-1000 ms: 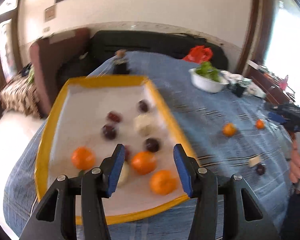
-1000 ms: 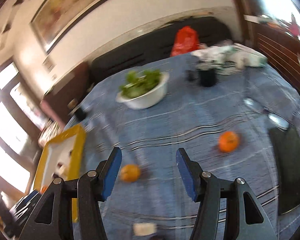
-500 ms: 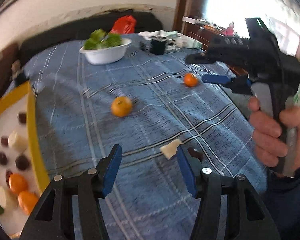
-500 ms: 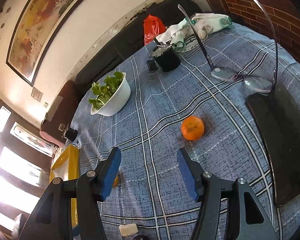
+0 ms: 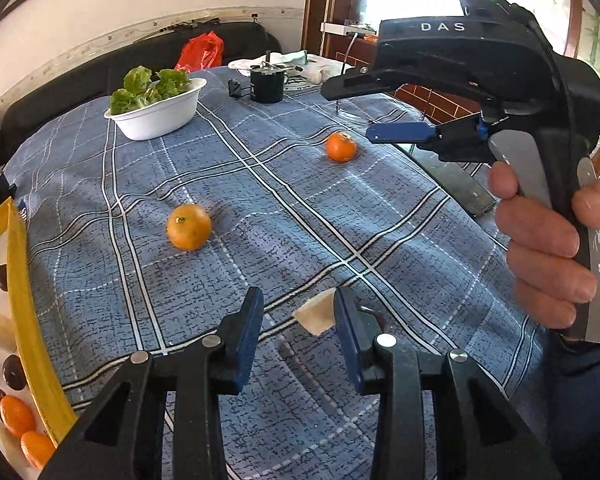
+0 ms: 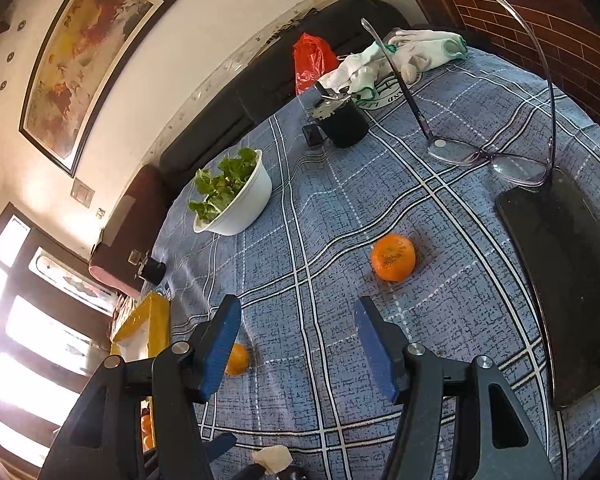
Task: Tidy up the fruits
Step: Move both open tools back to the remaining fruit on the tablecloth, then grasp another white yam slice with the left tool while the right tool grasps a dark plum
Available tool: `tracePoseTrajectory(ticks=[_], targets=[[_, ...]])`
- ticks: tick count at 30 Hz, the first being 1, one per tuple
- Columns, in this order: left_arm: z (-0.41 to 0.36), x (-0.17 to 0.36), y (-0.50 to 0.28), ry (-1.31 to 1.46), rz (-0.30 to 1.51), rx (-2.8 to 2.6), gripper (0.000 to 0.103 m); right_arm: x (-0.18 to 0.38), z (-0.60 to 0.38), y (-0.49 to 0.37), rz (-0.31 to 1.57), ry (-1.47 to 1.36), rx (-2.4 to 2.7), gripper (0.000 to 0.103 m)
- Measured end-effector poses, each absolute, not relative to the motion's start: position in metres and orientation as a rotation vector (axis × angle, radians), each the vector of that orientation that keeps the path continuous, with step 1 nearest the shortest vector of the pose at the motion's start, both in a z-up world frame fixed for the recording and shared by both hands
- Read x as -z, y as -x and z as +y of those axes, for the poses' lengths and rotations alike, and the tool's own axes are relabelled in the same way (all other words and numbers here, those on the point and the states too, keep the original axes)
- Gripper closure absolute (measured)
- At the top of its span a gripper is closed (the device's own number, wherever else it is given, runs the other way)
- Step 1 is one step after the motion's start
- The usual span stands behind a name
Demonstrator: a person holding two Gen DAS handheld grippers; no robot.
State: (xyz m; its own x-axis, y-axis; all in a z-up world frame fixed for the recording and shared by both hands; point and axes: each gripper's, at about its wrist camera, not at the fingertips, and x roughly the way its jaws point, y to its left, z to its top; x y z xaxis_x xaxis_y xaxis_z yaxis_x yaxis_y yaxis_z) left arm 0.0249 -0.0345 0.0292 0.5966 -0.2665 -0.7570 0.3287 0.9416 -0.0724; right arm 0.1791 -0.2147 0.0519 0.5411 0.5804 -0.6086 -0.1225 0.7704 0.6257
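Two oranges lie on the blue checked tablecloth: a near one (image 5: pixel 189 227) and a far one (image 5: pixel 341 147). In the right wrist view the far orange (image 6: pixel 393 258) lies just beyond my open, empty right gripper (image 6: pixel 298 322); the near orange (image 6: pixel 236 359) shows partly behind its left finger. My open, empty left gripper (image 5: pixel 298 320) hovers low over a pale fruit piece (image 5: pixel 316 314), with a dark fruit (image 5: pixel 374 316) behind its right finger. The yellow-rimmed tray (image 5: pixel 22 300) holding oranges, dark fruits and pale pieces is at the left edge. The right gripper (image 5: pixel 400 133) shows at the right.
A white bowl of lettuce (image 5: pixel 160 110), a black cup (image 5: pixel 267 84), white gloves (image 6: pixel 396 58) and a red bag (image 5: pixel 200 51) are at the back. Glasses (image 6: pixel 488 158) and a black phone (image 6: pixel 568 276) lie on the right. A dark sofa is behind the table.
My left gripper swung right from above the tray to the pale fruit piece and lowered towards it. My right gripper moved forward, closer to the far orange.
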Motion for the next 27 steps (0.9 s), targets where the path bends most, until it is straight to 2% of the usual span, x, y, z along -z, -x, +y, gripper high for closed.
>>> tracePoseTrajectory(ticks=[10,16,27], targets=[[-0.032,-0.020,-0.026,-0.021,0.910,0.416,0.067,-0.050,-0.212,-0.181,0.918,-0.556,-0.450,0.039],[-0.010,-0.013,-0.039,0.171,0.969,0.454,0.064,-0.050,-0.212,-0.180,0.916,-0.561,-0.455,0.039],[0.016,-0.022,-0.036,0.204,0.914,0.354,0.063,-0.051,-0.210,-0.180,0.919,-0.560,-0.462,0.039]])
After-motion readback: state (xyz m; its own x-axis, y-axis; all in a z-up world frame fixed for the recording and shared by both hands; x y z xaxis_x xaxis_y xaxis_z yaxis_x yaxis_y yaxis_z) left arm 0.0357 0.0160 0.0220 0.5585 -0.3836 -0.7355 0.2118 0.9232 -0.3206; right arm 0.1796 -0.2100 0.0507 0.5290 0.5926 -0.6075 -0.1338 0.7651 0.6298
